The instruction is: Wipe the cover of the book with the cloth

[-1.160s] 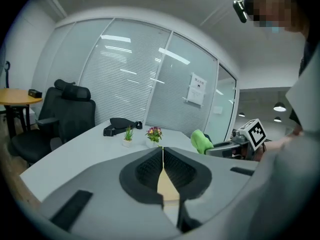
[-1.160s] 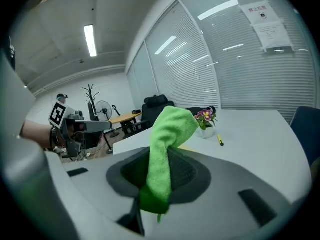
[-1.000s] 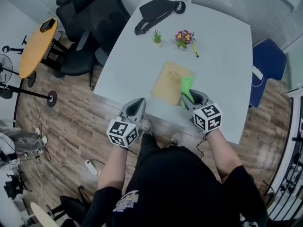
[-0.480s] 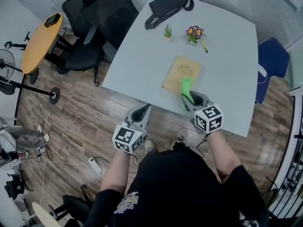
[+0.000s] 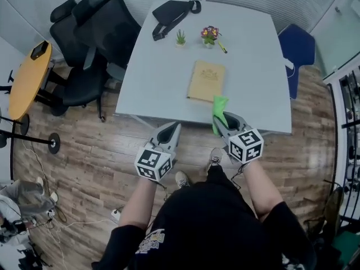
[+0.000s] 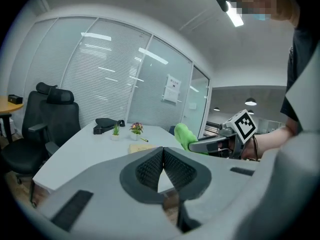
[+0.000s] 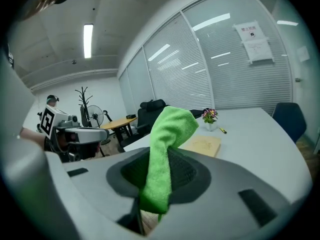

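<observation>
The grey table [image 5: 146,89] fills the upper middle of the head view, with black office chairs [image 5: 95,32] at its nine o'clock. A black bag [image 5: 171,13] lies at the table's eleven o'clock corner. The book [image 5: 206,80] lies flat near the table's centre, tan cover up. The left gripper [image 5: 175,127], at seven o'clock from the book by the table's near edge, has its jaws together on nothing. The right gripper [image 5: 220,117], at five o'clock from the book, is clamped on the green cloth [image 5: 219,107], which stands up from the jaws, apart from the book. At the book's twelve o'clock stand a flower pot [image 5: 210,35], a small green plant [image 5: 180,37] and what looks like a yellow pen [image 5: 223,47].
</observation>
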### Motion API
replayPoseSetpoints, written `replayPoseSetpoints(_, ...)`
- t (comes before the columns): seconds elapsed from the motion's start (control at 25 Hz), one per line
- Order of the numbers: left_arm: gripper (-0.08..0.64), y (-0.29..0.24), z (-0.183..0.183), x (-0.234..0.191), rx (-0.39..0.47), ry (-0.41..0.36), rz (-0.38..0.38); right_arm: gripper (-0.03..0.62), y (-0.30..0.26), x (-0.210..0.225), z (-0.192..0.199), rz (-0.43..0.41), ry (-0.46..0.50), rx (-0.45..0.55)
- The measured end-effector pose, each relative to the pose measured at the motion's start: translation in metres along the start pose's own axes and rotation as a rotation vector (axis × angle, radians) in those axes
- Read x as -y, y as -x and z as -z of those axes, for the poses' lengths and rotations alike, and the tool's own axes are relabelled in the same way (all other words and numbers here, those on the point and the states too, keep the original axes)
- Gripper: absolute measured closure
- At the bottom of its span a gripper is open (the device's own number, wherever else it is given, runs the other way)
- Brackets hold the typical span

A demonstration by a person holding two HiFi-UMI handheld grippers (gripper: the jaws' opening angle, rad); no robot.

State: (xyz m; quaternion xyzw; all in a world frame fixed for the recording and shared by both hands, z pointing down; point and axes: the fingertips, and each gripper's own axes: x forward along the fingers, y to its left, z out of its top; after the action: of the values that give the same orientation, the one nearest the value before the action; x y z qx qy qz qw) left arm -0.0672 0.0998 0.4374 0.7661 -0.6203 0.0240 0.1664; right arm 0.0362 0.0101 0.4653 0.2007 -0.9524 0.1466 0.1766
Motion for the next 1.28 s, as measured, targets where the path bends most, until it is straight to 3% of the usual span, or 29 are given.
replayPoseSetpoints(0.28,0.554,0.019,0.01,0.028,-0.015,-0.019,0.145,0.495,0.048,-0.026,0.017,0.141,-0.048,0.052)
replayPoseSetpoints(0.48,0.555,0.031,0.016,0.043,-0.022,-0.029,0.208,0.495,0.069,-0.044,0.032,0.195,-0.071,0.058)
replayPoseSetpoints(1.28,0.554,0.052,0.022,0.06,-0.012,-0.027,0.211,0.495,0.089,-0.066,0.042,0.191,-0.048,0.057)
